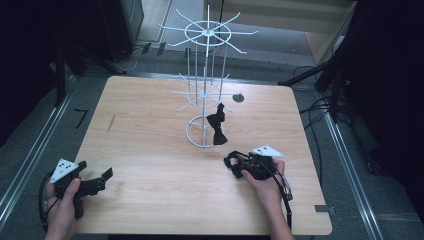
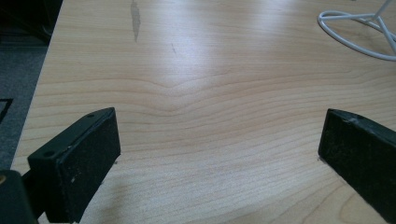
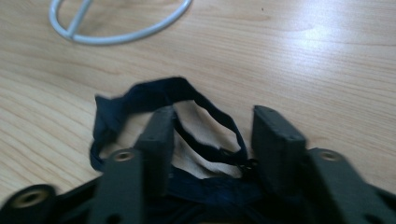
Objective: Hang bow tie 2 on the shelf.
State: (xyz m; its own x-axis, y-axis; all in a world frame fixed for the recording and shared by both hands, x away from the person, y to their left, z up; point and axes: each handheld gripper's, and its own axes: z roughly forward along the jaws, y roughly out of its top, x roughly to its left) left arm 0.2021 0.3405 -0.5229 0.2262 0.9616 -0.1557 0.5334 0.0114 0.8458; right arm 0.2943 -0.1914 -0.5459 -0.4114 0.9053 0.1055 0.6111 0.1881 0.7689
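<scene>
The dark strap (image 3: 187, 116) lies on the table (image 3: 327, 70), looping between the right gripper's (image 3: 212, 135) parted jaws. They are not pressing it.

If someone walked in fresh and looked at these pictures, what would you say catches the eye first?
The tall white wire display rack at the far middle of the light wooden table stands out first, with a black bow tie hanging from a lower arm. Next comes the right gripper at the near right, its jaws straddling a dark fabric strap lying on the wood. The left gripper rests open at the near left corner.
</scene>
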